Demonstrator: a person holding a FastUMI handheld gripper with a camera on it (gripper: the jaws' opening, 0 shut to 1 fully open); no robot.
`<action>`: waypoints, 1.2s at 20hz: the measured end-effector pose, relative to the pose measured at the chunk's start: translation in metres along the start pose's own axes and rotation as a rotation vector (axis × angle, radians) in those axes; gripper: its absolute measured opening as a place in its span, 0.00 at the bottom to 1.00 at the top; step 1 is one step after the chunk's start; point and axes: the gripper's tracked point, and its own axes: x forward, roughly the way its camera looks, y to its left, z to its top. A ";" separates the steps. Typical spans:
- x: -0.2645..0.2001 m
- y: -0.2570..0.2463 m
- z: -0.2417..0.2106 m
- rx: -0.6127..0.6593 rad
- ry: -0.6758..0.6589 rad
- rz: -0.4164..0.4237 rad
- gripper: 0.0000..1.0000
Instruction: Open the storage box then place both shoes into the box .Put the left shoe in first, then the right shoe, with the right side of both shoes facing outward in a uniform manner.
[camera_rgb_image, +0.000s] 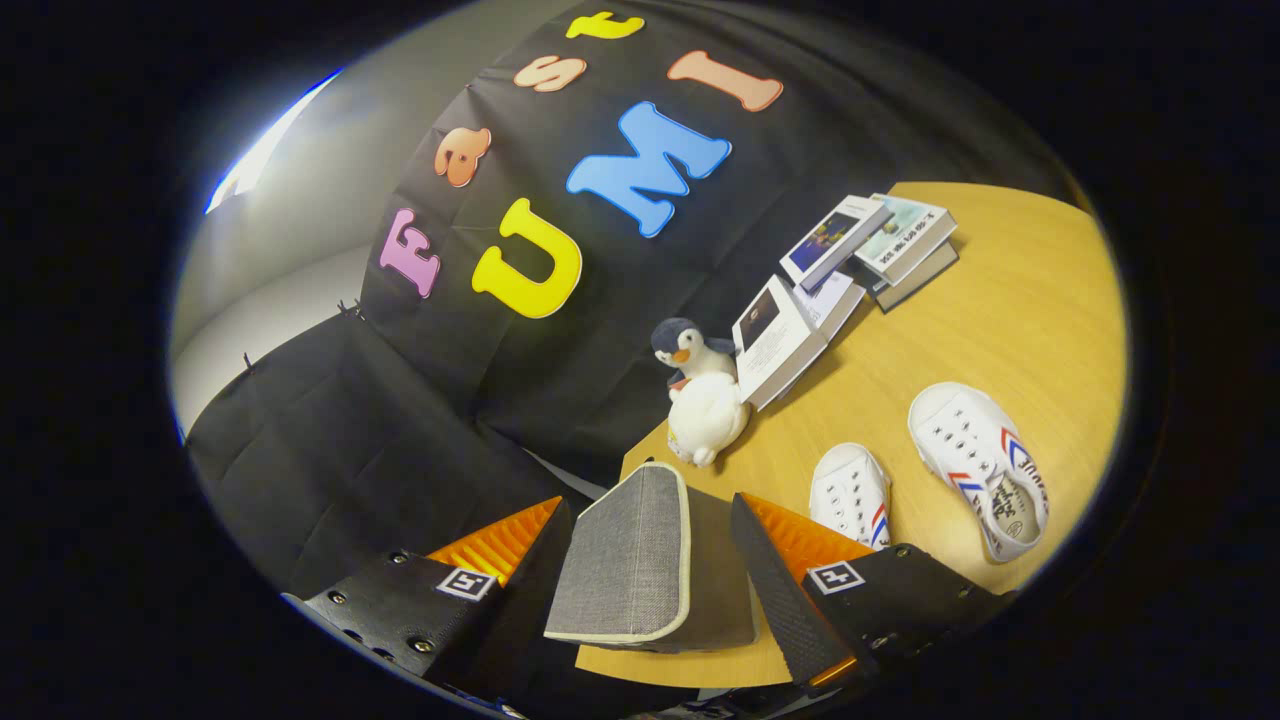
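Table (1020, 300): shoes (975, 465), books (880, 245) (penguin (700, 395) too)

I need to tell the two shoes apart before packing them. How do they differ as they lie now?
The nearer shoe lies just beyond the gripper, partly hidden by a finger; the farther shoe lies fully in view. The farther shoe shows its printed insole; the nearer shoe's opening is hidden. Both are white lace-ups with red and blue stripes, resting on the wooden table.
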 end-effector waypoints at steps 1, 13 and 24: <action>0.004 -0.002 -0.007 0.021 0.022 0.007 0.97; 0.042 -0.021 -0.078 0.245 0.223 0.037 0.97; 0.056 -0.016 -0.120 0.429 0.330 0.084 0.95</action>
